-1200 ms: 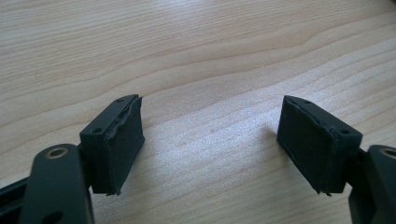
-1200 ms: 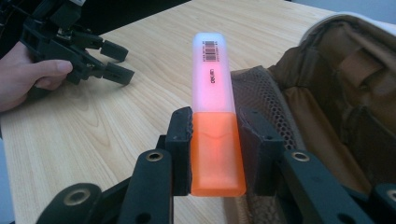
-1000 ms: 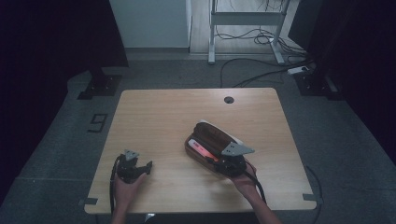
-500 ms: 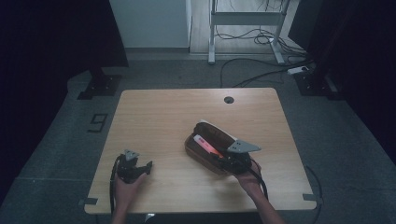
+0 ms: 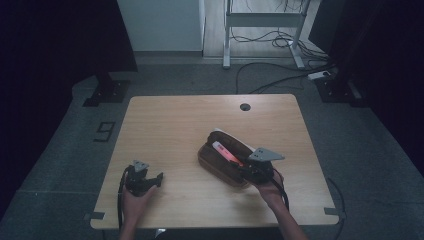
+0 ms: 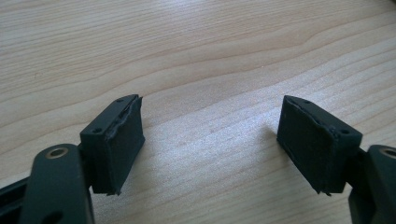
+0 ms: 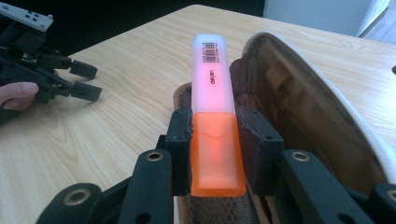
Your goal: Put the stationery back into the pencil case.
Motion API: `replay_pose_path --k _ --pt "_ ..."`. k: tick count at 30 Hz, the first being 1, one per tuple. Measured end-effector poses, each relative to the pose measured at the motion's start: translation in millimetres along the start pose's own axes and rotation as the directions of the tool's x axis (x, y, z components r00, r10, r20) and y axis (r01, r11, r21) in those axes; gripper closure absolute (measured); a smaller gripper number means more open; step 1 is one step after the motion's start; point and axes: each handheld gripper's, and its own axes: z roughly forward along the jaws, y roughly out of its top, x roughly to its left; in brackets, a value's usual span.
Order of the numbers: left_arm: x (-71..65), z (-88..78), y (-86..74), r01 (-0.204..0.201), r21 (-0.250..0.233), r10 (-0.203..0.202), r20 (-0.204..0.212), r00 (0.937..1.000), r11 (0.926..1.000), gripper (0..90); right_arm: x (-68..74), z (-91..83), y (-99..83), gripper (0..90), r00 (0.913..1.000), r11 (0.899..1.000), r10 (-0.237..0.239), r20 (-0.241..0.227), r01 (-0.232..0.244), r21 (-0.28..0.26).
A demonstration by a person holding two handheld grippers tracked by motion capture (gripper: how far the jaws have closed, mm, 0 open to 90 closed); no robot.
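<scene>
An orange and pink highlighter (image 7: 214,112) is clamped by its orange cap end between the jaws of my right gripper (image 7: 215,135), lying over an open brown pencil case (image 7: 299,121). In the high view the highlighter (image 5: 226,152) rests above the case (image 5: 222,162) right of the table's middle, with the right gripper (image 5: 252,170) at the case's near right end. My left gripper (image 5: 142,179) sits near the front left of the table. In its own view the left gripper (image 6: 210,140) is open over bare wood, nothing between its pads.
The wooden table (image 5: 170,125) has a round cable hole (image 5: 244,106) at its far edge. Beyond the table, a metal frame (image 5: 260,20) and cables lie on the grey floor. The left gripper (image 7: 51,79) with a hand on it shows at the right gripper view's left.
The right gripper with the highlighter has shifted slightly along the pencil case. The left gripper has stayed in place.
</scene>
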Motion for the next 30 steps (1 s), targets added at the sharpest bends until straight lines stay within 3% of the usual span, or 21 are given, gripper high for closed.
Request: replay_pose_path --k 21,27,30 --pt "-0.1 0.0 0.0 0.0 0.001 0.0 0.0 1.0 1.0 22.5 -26.8 1.3 -0.8 65.6 0.9998 1.0 0.001 0.021 -0.001 0.002" --pt "0.0 0.0 0.0 0.0 0.0 0.0 0.0 1.0 1.0 22.5 -28.7 4.6 -2.0 65.5 0.9997 1.0 -0.008 0.024 0.008 0.013" --pt "-0.1 0.0 0.0 0.0 0.0 0.0 0.0 1.0 1.0 22.5 -27.1 8.1 -3.0 65.1 0.9983 0.999 -0.039 0.042 0.038 0.031"
